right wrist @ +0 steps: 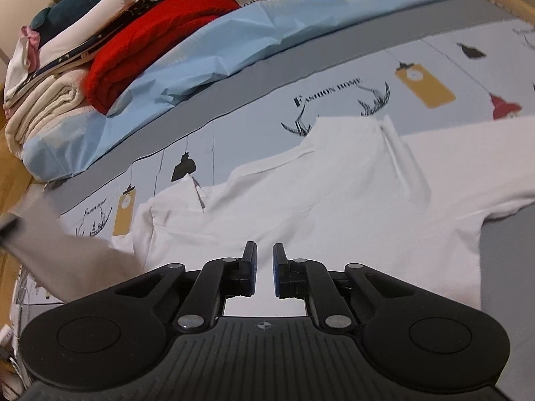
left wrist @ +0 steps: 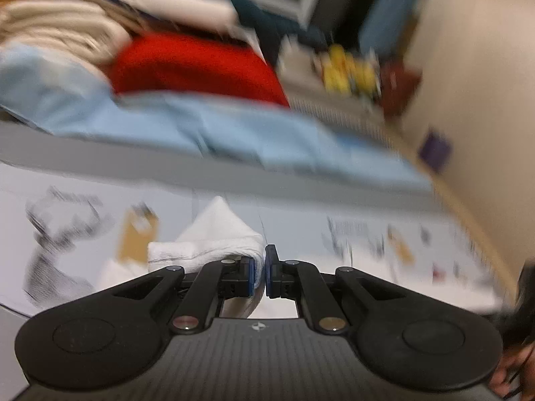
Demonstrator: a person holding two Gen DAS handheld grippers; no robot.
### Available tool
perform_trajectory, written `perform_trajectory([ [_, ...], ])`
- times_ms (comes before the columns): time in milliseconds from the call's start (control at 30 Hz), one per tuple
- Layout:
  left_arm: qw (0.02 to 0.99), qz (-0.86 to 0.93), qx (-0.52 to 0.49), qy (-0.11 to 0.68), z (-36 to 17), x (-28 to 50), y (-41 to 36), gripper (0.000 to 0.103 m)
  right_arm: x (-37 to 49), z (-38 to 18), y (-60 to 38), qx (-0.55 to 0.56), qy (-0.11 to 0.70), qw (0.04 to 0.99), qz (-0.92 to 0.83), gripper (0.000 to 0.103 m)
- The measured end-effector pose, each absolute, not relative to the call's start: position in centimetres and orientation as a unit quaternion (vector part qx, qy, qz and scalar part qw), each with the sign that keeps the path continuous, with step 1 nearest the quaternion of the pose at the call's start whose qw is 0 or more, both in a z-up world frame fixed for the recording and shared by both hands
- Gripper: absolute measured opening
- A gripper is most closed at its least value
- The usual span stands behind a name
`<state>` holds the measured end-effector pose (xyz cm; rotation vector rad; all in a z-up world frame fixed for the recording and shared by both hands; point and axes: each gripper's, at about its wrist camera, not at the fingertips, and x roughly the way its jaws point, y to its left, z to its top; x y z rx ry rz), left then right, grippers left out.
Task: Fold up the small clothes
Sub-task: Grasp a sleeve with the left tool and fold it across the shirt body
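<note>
Right wrist view shows a white garment (right wrist: 334, 200) spread flat on the printed sheet (right wrist: 334, 77) of the bed, its collar toward the far side and one sleeve lying out to the right. Its cloth is plain and smooth, with a few soft creases. The right claw (right wrist: 264, 269) hovers over its near hem, jaws narrow with nothing pressed between them. In the blurred left wrist view, the left claw (left wrist: 260, 270) is clamped on a bunched white fold (left wrist: 214, 237) of the garment.
</note>
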<state>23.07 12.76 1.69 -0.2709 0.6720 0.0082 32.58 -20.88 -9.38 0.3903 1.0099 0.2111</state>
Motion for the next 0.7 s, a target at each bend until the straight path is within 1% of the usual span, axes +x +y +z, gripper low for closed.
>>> perform_trajectory([
  [133, 0.926, -0.033, -0.106, 0.36, -1.3, 26.0, 8.1, 0.006, 32.9, -9.7, -20.7, 0.196, 0.488, 0.844, 0.104, 0.011],
  [233, 0.919, -0.069, -0.127, 0.366, -2.3, 27.0, 6.0, 0.007, 33.5, -9.9, -20.9, 0.207, 0.491, 0.84, 0.099, 0.011],
  [267, 0.915, -0.093, -0.143, 0.366, -2.7, 27.2, 5.9, 0.011, 33.6, -10.0, -21.0, 0.213, 0.492, 0.838, 0.096, 0.011],
  [300, 0.907, -0.118, -0.162, 0.371, -3.0, 27.5, 5.5, 0.019, 33.9, -10.2, -21.1, 0.218, 0.494, 0.836, 0.093, 0.011],
  [333, 0.9, -0.136, -0.171, 0.378, -3.1, 27.6, 5.5, 0.037, 34.1, -10.4, -21.2, 0.222, 0.496, 0.835, 0.089, 0.011],
  [367, 0.9, -0.138, -0.171, 0.377, -3.0, 27.7, 5.6, 0.042, 34.3, -10.6, -21.2, 0.224, 0.499, 0.833, 0.087, 0.011],
  [400, 0.906, -0.126, -0.161, 0.37, -2.6, 27.6, 5.9, 0.042, 34.5, -10.8, -21.2, 0.226, 0.503, 0.83, 0.084, 0.012],
  [467, 0.914, -0.102, -0.151, 0.362, -2.2, 27.8, 7.3, 0.042, 34.9, -11.3, -21.2, 0.229, 0.509, 0.826, 0.079, 0.022],
  [533, 0.915, -0.08, -0.17, 0.357, -1.8, 27.7, 9.4, 0.042, 35.2, -11.8, -20.9, 0.227, 0.516, 0.822, 0.078, 0.029],
  [600, 0.912, -0.068, -0.188, 0.358, -1.8, 27.7, 11.2, 0.042, 35.5, -12.2, -20.4, 0.221, 0.524, 0.819, 0.082, 0.031],
  [700, 0.913, -0.04, -0.183, 0.362, -1.4, 27.7, 13.2, 0.042, 35.8, -13.0, -19.1, 0.211, 0.535, 0.813, 0.091, 0.035],
])
